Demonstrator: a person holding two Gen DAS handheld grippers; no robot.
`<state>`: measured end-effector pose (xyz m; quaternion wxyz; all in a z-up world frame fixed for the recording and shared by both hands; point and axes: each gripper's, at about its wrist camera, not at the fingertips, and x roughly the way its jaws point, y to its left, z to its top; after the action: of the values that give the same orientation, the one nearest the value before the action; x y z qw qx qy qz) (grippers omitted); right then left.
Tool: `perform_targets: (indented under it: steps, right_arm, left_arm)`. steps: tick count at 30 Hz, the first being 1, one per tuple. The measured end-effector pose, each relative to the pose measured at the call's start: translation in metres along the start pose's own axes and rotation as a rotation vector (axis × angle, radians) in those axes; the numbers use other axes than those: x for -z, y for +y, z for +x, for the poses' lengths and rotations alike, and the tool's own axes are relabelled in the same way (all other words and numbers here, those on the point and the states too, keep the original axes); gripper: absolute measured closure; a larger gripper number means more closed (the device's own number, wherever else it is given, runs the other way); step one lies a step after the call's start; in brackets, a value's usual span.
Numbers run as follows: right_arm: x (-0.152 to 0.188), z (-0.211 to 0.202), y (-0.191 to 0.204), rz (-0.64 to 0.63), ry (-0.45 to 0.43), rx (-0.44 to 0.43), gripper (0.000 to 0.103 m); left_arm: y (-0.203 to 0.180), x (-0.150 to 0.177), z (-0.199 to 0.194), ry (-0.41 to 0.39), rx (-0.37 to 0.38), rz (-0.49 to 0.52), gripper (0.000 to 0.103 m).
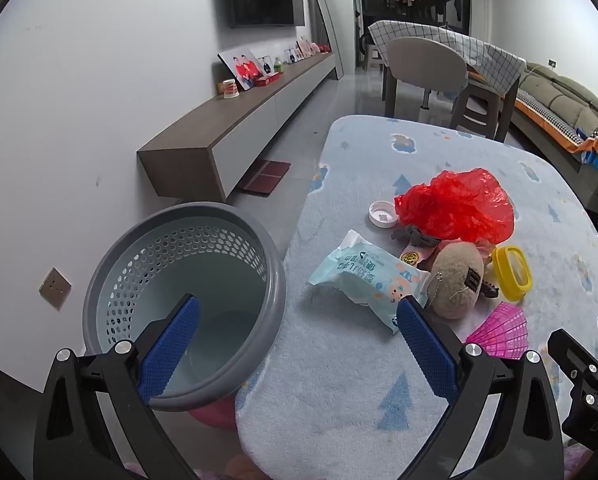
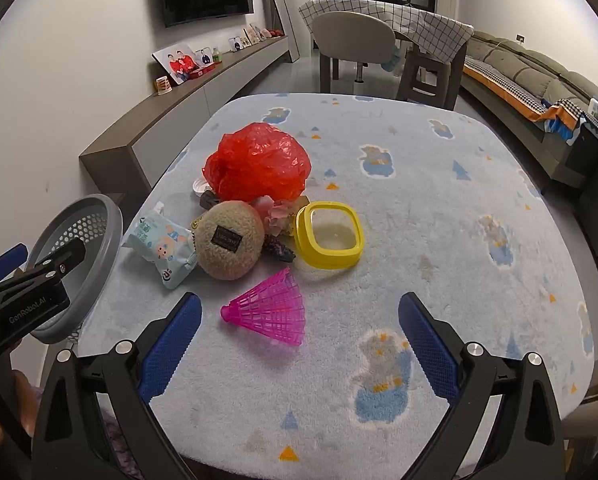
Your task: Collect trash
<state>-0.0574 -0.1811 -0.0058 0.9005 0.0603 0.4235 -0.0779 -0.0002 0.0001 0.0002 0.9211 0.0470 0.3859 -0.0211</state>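
Note:
A grey perforated waste basket (image 1: 187,304) stands beside the table's left edge; it also shows in the right wrist view (image 2: 79,248). On the blue fleece-covered table (image 2: 419,200) lie a crumpled red plastic bag (image 2: 259,164), a wet-wipes packet (image 2: 159,248), a beige plush pouch (image 2: 229,242), a yellow lid (image 2: 329,236), a pink plastic shuttlecock (image 2: 271,308) and a white cap (image 1: 383,214). My left gripper (image 1: 299,344) is open and empty, between the basket and the table's edge. My right gripper (image 2: 299,340) is open and empty, just short of the shuttlecock.
A low TV cabinet (image 1: 235,128) runs along the left wall with photo frames on it. A dining table with a checked cloth and a chair (image 2: 363,44) stand behind. A sofa (image 2: 539,88) is at the right.

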Motion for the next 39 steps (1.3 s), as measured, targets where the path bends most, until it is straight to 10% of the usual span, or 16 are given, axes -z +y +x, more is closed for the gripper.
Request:
perform_targets:
  steps: [39]
  right_arm:
    - [-0.0006, -0.0014, -0.0006, 0.000, -0.002, 0.000, 0.009]
  left_arm:
    - [0.0000, -0.0052, 0.0014, 0.000, 0.003, 0.003, 0.006]
